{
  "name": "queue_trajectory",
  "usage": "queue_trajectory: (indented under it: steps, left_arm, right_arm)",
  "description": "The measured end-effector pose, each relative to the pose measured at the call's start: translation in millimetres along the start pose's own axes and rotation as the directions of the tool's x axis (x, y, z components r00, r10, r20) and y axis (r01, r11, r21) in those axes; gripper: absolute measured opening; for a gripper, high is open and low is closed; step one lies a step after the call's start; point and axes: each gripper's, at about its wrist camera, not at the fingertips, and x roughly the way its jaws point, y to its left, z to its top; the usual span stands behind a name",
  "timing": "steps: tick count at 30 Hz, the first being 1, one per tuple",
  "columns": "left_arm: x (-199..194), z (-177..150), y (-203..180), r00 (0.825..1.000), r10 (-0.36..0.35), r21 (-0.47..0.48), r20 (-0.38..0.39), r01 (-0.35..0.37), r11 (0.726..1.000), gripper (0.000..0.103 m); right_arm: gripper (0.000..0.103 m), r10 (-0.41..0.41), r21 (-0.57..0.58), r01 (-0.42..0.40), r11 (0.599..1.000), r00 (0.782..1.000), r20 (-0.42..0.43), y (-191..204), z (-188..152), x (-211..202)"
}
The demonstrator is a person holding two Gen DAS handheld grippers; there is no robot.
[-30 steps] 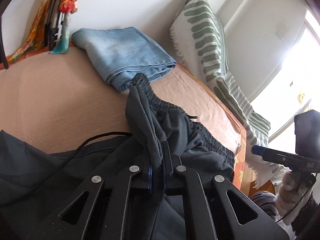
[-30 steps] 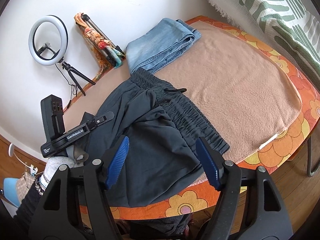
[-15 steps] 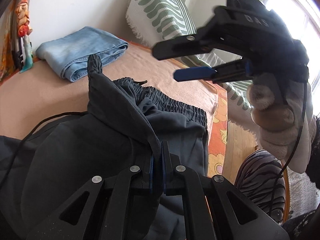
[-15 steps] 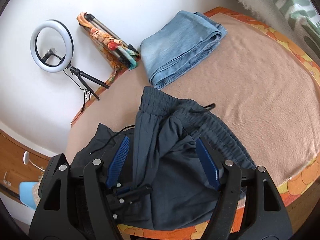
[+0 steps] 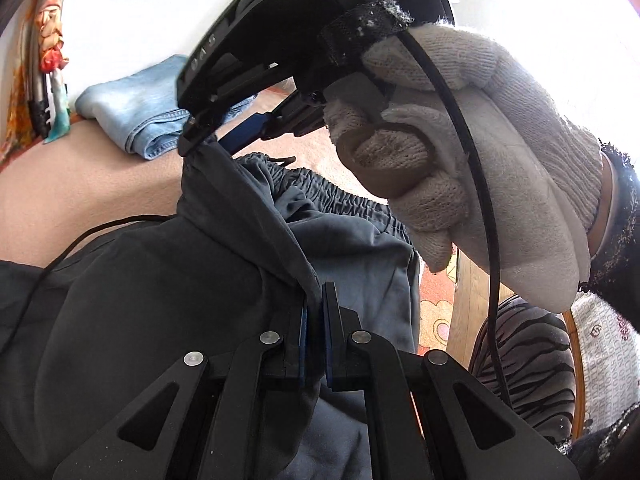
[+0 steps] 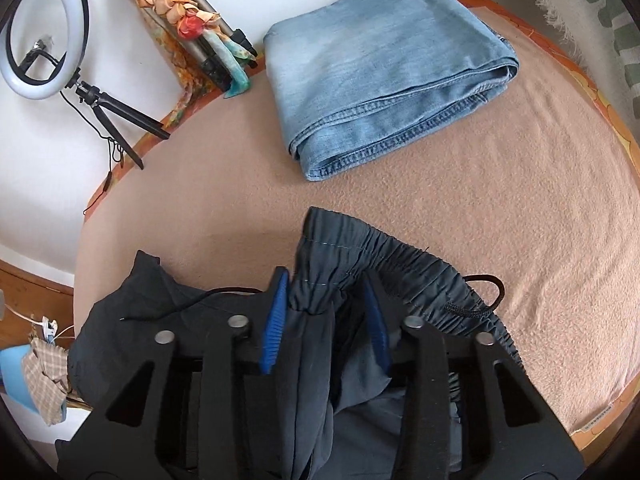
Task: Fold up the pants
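Note:
Dark grey pants (image 5: 152,304) with an elastic waistband (image 6: 404,264) and a black drawstring (image 6: 480,296) lie crumpled on a tan blanket. My left gripper (image 5: 314,320) is shut on a raised fold of the pants near the waistband. My right gripper (image 6: 326,296) is open, its blue pads on either side of the waistband's lifted corner. In the left wrist view the right gripper (image 5: 212,136), held by a white-gloved hand (image 5: 480,168), sits at the top of that raised fold.
Folded light blue jeans (image 6: 384,68) lie at the back of the blanket (image 6: 500,200). A ring light on a tripod (image 6: 44,36) and a scarf-wrapped tripod (image 6: 192,20) stand by the wall. The orange floral bed edge (image 5: 436,312) is at the right.
My right gripper has come down over the lifted waistband corner, so the fabric now sits between its open pads. My left gripper still holds its fold, raised.

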Motion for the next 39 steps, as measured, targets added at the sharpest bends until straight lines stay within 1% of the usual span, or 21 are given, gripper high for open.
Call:
queue_trajectory:
  steps: [2, 4, 8, 11, 13, 16, 18, 20, 23, 26, 28, 30, 33, 34, 35, 36, 37, 39]
  left_arm:
    - [-1, 1, 1, 1.000, 0.000, -0.005, 0.000, 0.000, 1.000, 0.004]
    - [-5, 1, 0, 1.000, 0.002, 0.000, 0.001, -0.002, 1.000, 0.004]
    - [-19, 7, -1, 1.000, -0.005, 0.009, 0.012, 0.005, 1.000, 0.003]
    - [-35, 10, -7, 0.999, -0.022, 0.023, 0.030, 0.021, 0.999, 0.003]
    - [-41, 9, -9, 0.999, -0.038, 0.044, 0.033, 0.036, 0.998, 0.003]
    - [-43, 5, -22, 0.998, -0.063, 0.073, 0.010, 0.062, 0.995, 0.003]
    - [-36, -1, -33, 0.998, -0.062, 0.105, -0.024, 0.064, 0.992, 0.003]
    - [-25, -8, -44, 0.997, -0.052, 0.139, -0.066, 0.060, 0.988, 0.003]
    - [-12, -17, -50, 0.992, -0.051, 0.154, -0.113, 0.068, 0.986, 0.003]
    - [-3, -24, -49, 0.989, -0.043, 0.152, -0.145, 0.065, 0.986, 0.003]
    - [2, -28, -48, 0.986, -0.046, 0.137, -0.161, 0.068, 0.988, 0.003]
    - [6, -31, -49, 0.983, -0.039, 0.141, -0.178, 0.064, 0.988, 0.003]
    - [9, -36, -50, 0.981, -0.037, 0.140, -0.190, 0.064, 0.988, 0.003]
    - [9, -38, -48, 0.981, -0.036, 0.138, -0.190, 0.063, 0.988, 0.003]
    - [11, -38, -47, 0.981, -0.040, 0.129, -0.190, 0.065, 0.989, 0.003]
    - [12, -38, -46, 0.980, -0.044, 0.118, -0.192, 0.068, 0.991, 0.003]
    - [13, -37, -45, 0.980, -0.047, 0.105, -0.195, 0.069, 0.992, 0.003]
    - [13, -36, -43, 0.979, -0.048, 0.091, -0.197, 0.067, 0.994, 0.004]
  right_arm:
    - [0.016, 0.026, 0.039, -0.026, 0.999, 1.000, 0.007, -8, -1, -2]
    - [0.014, 0.049, 0.073, -0.052, 0.996, 0.998, 0.040, -17, -4, -15]
    - [0.013, 0.107, 0.111, -0.121, 0.986, 0.986, 0.131, -30, -18, -62]
    - [0.013, 0.142, 0.128, -0.170, 0.977, 0.969, 0.201, -44, -38, -104]
    - [0.013, 0.149, 0.143, -0.186, 0.972, 0.960, 0.237, -56, -55, -127]
    - [0.013, 0.146, 0.176, -0.197, 0.965, 0.953, 0.266, -76, -83, -146]
    - [0.013, 0.143, 0.207, -0.200, 0.958, 0.955, 0.262, -90, -101, -145]
    - [0.013, 0.133, 0.238, -0.192, 0.952, 0.961, 0.243, -103, -119, -138]
    - [0.013, 0.143, 0.292, -0.199, 0.935, 0.969, 0.200, -121, -140, -120]
    - [0.013, 0.134, 0.313, -0.177, 0.933, 0.979, 0.152, -131, -150, -102]
    - [0.013, 0.105, 0.309, -0.137, 0.941, 0.988, 0.116, -133, -152, -91]
    - [0.014, 0.093, 0.282, -0.103, 0.954, 0.994, 0.049, -131, -152, -81]
    - [0.022, 0.064, 0.216, -0.061, 0.974, 0.998, -0.004, -129, -149, -81]
    - [0.033, 0.043, 0.192, -0.042, 0.980, 0.999, 0.001, -129, -147, -86]
    - [0.045, 0.025, 0.174, -0.028, 0.984, 0.999, 0.023, -130, -144, -92]
    - [0.051, 0.016, 0.155, -0.024, 0.988, 0.998, 0.054, -132, -141, -100]
    - [0.059, 0.004, 0.134, -0.015, 0.991, 0.996, 0.084, -134, -136, -107]
    - [0.065, -0.003, 0.078, -0.008, 0.997, 0.990, 0.139, -139, -123, -116]
